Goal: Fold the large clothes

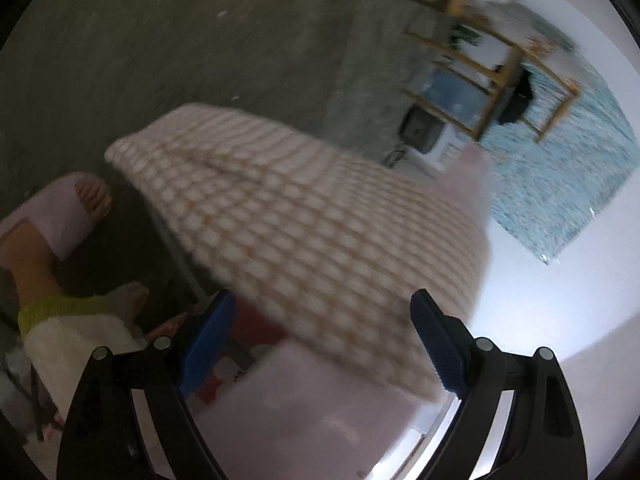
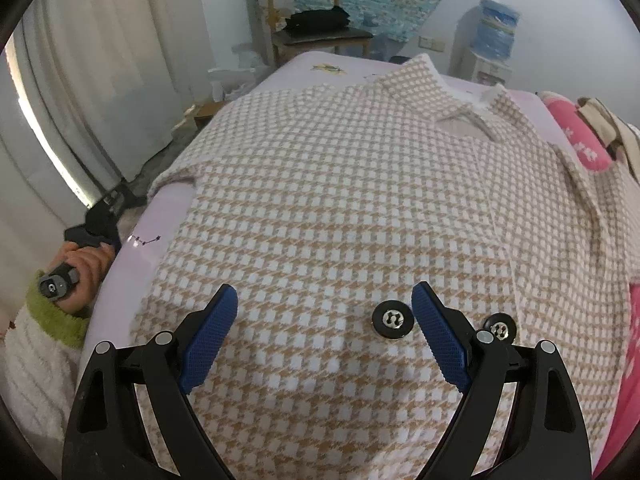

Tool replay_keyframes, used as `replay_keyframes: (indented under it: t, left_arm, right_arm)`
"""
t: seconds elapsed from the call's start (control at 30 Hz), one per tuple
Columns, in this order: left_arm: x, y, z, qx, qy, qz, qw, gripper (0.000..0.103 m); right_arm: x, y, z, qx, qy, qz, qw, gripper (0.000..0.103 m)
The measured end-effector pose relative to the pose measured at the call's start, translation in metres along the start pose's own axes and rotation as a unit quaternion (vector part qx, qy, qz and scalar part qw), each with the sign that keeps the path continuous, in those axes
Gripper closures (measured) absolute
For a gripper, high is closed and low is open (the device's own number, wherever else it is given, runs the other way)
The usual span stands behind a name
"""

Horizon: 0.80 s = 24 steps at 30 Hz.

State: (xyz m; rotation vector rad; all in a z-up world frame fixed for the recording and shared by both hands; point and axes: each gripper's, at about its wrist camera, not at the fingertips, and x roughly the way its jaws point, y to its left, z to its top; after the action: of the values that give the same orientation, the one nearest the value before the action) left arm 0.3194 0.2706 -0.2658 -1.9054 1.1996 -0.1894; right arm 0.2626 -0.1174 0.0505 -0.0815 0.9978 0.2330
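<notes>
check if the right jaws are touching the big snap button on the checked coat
Cannot tell. In the right wrist view the snap button sits just inside the right gripper, whose jaws stand open above the checked coat, but depth is unclear.

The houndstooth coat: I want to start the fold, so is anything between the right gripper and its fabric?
Nothing visible is. The right gripper hangs open directly over the houndstooth coat, spread flat on the bed. Only the coat's own snap button sits between the fingers, near the right one.
</notes>
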Motion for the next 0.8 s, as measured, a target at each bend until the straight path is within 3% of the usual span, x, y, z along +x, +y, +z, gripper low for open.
replay_keyframes:
  t: [0.17, 0.27, 0.33, 0.37, 0.43, 0.5, 0.6, 0.63, 0.67, 0.7, 0.73, 0.77, 0.8]
  left_arm:
    - [0.004, 0.006, 0.005, -0.020, -0.001, -0.013, 0.9997, 0.017]
    - [0.008, -0.001, 0.017, -0.016, -0.018, -0.009, 0.9997, 0.037]
    - [0.003, -0.010, 0.020, -0.001, -0.042, 0.008, 0.9991, 0.064]
    - [0.000, -0.015, 0.023, 0.013, -0.057, 0.018, 0.9981, 0.071]
    - [-0.015, -0.039, 0.019, 0.070, -0.108, 0.059, 0.9899, 0.088]
    - [-0.028, -0.066, 0.008, 0.139, -0.159, 0.094, 0.9729, 0.094]
    - [-0.053, -0.124, -0.040, 0.269, -0.252, 0.157, 0.9161, 0.095]
    - [-0.059, -0.145, -0.064, 0.318, -0.281, 0.171, 0.8891, 0.095]
    - [-0.061, -0.164, -0.089, 0.364, -0.305, 0.184, 0.8608, 0.095]
    - [-0.061, -0.190, -0.126, 0.428, -0.331, 0.199, 0.8171, 0.095]
    - [-0.058, -0.206, -0.153, 0.469, -0.343, 0.202, 0.7883, 0.095]
    - [-0.051, -0.223, -0.186, 0.521, -0.348, 0.201, 0.7534, 0.095]
    - [-0.043, -0.233, -0.210, 0.555, -0.347, 0.200, 0.7291, 0.095]
  right_arm:
    - [0.003, -0.004, 0.002, 0.004, 0.000, -0.009, 1.000, 0.019]
    - [0.002, -0.007, 0.001, 0.008, -0.002, -0.014, 1.000, 0.019]
    - [-0.002, -0.008, 0.000, 0.010, -0.007, -0.021, 1.000, 0.019]
    - [-0.004, -0.009, 0.000, 0.010, -0.010, -0.024, 1.000, 0.019]
    - [-0.008, -0.013, -0.001, 0.011, -0.017, -0.031, 0.999, 0.019]
    - [-0.011, -0.016, -0.002, 0.014, -0.022, -0.035, 0.999, 0.019]
    - [-0.017, -0.023, -0.005, 0.019, -0.030, -0.041, 0.999, 0.019]
    - [-0.018, -0.026, -0.005, 0.022, -0.031, -0.043, 0.998, 0.019]
    - [-0.019, -0.028, -0.006, 0.026, -0.033, -0.043, 0.998, 0.019]
    - [-0.021, -0.031, -0.007, 0.030, -0.034, -0.045, 0.998, 0.019]
    - [-0.023, -0.032, -0.008, 0.034, -0.036, -0.045, 0.998, 0.019]
    - [-0.024, -0.035, -0.008, 0.037, -0.039, -0.046, 0.997, 0.019]
    - [-0.028, -0.038, -0.010, 0.042, -0.044, -0.048, 0.997, 0.019]
